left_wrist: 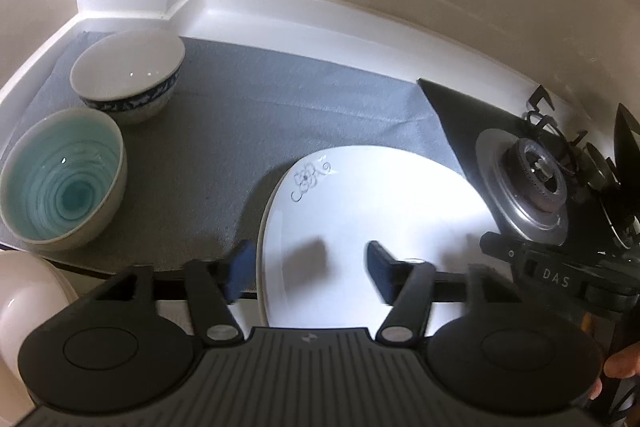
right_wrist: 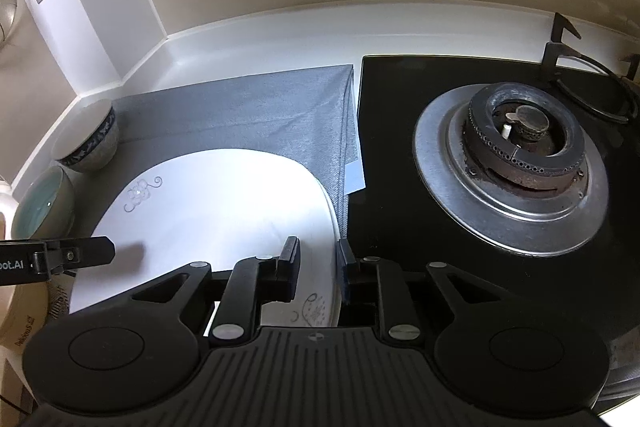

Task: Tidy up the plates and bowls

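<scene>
I see the white plate (left_wrist: 360, 211) lying on the grey mat (left_wrist: 248, 131), its right edge beside the stove (right_wrist: 512, 167). My left hand-held gripper (left_wrist: 306, 271) hovers over the plate's near left rim, fingers wide apart. My right hand-held gripper (right_wrist: 318, 273) straddles the plate's right rim, fingers slightly apart, one on each side of the edge; I cannot tell whether they touch it. Left of the plate stand the teal bowl (left_wrist: 64, 179) and the blue-patterned bowl (left_wrist: 128, 75), just beside each other on the mat.

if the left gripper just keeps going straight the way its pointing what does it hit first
Most likely the white plate: the left gripper is open, its fingers straddling the plate's near edge. Depth is unclear; it may pass above.
</scene>
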{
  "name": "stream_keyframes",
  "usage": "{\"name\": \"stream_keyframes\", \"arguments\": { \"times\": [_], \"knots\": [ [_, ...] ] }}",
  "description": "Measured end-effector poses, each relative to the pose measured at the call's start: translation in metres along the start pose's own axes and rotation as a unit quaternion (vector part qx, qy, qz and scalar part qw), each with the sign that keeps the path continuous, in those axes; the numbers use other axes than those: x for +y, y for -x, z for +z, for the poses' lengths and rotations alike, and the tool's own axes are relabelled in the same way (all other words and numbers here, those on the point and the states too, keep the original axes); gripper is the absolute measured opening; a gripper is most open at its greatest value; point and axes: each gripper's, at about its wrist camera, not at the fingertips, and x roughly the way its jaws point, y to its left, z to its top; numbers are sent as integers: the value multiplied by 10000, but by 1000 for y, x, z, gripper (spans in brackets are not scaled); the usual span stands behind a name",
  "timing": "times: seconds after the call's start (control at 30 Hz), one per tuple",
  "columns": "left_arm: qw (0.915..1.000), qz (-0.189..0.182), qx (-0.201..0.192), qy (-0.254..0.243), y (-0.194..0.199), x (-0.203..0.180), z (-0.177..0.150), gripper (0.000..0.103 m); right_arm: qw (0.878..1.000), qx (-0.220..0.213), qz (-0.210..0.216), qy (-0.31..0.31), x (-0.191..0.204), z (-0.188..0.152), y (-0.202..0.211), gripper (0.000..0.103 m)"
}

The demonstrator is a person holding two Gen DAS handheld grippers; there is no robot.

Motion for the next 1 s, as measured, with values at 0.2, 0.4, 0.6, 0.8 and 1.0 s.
{"name": "stream_keyframes", "arguments": {
  "times": [0.2,0.4,0.6,0.8,1.0],
  "knots": [
    [9997,-62,-206,-110,14,-5,1,90,10000,-6,-48,81,4,5,15,50],
    [9989,-40,-465,-75,41,3,-2,103,9997,151,91,162,18,7,38,59],
    [9980,250,-558,161,76,35,-15,103,9970,328,587,389,59,4,57,63],
    [9937,737,-515,672,112,82,-39,103,9868,613,1169,938,121,-2,54,63],
    [9849,1104,-558,1209,140,126,-62,103,9754,845,1478,1398,176,-9,49,63]
  ]
}}
